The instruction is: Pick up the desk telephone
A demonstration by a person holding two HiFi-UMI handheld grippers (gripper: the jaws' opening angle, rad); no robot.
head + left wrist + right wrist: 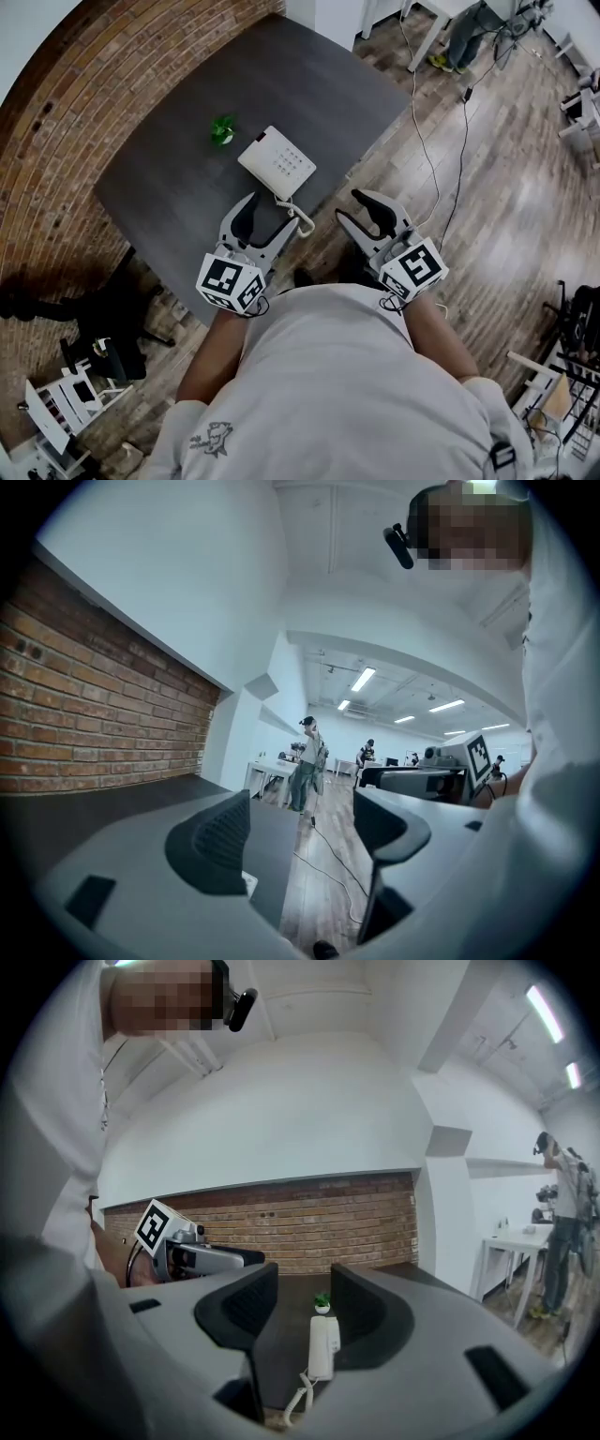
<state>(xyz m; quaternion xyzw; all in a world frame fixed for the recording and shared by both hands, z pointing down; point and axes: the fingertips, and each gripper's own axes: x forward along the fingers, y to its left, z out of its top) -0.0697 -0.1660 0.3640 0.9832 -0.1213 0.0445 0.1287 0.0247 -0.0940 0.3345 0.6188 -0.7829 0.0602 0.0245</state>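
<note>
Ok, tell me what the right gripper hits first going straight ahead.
Probably the desk telephone, centred ahead of the open right gripper; its coiled cord hangs nearest. Depth is uncertain.

Left hand-held gripper [274,209], right hand-held gripper [351,206] (jaws apart)

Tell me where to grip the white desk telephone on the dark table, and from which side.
Probably clamp the white desk telephone across its two long edges, coming from the dark table's near edge with the right hand-held gripper: it lies flat, end-on between those open jaws, its coiled cord trailing toward you.
</note>
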